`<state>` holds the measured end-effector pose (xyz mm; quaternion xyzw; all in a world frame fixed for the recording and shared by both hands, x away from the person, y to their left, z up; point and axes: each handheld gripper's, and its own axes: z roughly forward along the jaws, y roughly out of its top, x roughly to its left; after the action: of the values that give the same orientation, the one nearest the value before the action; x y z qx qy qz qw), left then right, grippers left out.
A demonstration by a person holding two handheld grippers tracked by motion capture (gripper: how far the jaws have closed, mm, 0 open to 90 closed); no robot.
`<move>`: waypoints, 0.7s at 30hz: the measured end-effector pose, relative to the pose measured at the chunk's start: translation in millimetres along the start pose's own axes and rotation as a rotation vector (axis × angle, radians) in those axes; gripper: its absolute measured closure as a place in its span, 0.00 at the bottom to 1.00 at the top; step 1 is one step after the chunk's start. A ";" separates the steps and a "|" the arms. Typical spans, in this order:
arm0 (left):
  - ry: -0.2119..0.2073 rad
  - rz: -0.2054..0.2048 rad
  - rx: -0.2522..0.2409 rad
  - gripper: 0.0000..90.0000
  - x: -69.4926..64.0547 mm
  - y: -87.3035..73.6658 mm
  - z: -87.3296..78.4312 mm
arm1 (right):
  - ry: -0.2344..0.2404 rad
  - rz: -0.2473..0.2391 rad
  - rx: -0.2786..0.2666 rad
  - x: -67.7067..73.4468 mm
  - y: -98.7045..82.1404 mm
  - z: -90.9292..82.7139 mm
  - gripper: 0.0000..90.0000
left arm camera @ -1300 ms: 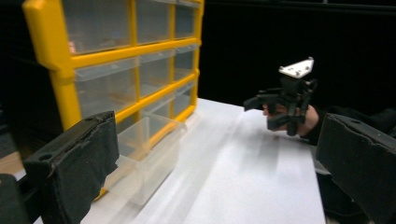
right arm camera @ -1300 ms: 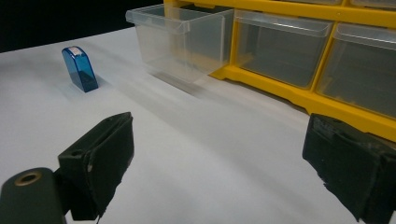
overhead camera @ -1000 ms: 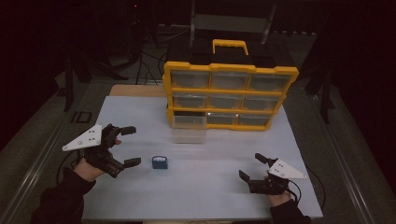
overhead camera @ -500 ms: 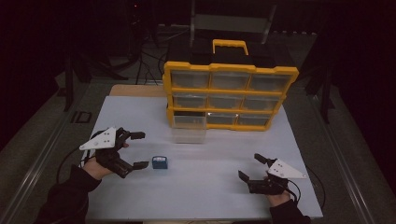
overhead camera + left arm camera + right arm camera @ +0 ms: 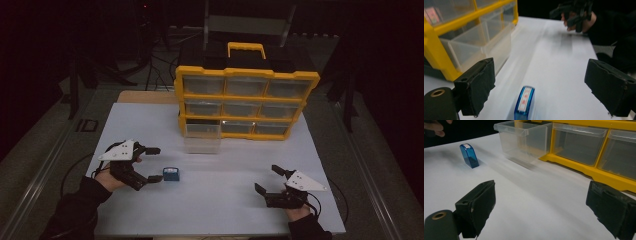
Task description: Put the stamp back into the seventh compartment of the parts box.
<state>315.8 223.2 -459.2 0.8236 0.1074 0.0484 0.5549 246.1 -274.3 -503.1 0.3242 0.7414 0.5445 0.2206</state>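
- Gaping wide, the left tongs [image 5: 152, 164] sit just beside a small blue case [image 5: 172, 174] on the bench [image 5: 225, 210].
- The right tongs [image 5: 267, 180] stand equally apart, near the front edge.
- A clear drawer [image 5: 202, 145] rests before the yellow organizer [image 5: 245, 102].
- The white sheet covers the bench; the surrounding room is dark.

A white table [image 5: 225, 195] carries a yellow organizer [image 5: 245, 102], a clear drawer [image 5: 202, 145] ahead of the left gripper [image 5: 152, 164], and a blue, perhaps stamp-like, block [image 5: 172, 174] beside it.
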 end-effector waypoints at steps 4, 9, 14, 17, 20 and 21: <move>-0.004 -0.004 0.065 0.16 5.0 -8.8 8.3 | 0.003 0.002 0.003 0.4 -0.2 0.6 0.10; 0.013 0.001 0.149 0.17 9.3 -15.1 17.5 | 0.006 0.003 0.002 0.6 -0.2 0.5 0.10; 0.009 -0.008 0.218 0.17 12.6 -18.5 23.4 | 0.006 0.004 0.002 0.6 -0.1 0.6 0.10; 0.011 -0.001 0.272 0.17 14.6 -21.4 30.1 | 0.008 0.004 0.002 0.8 -0.2 0.8 0.10; 0.011 0.007 0.297 0.19 14.7 -22.4 34.0 | 0.010 0.006 0.002 0.7 -0.3 0.9 0.10; 0.011 0.011 0.312 0.19 15.3 -22.6 35.4 | 0.010 0.006 0.002 0.7 -0.3 0.9 0.10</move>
<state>334.9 202.9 -494.1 0.9002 0.1121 0.0385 0.4191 246.2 -273.3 -503.7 0.3238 0.7420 0.5461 0.2151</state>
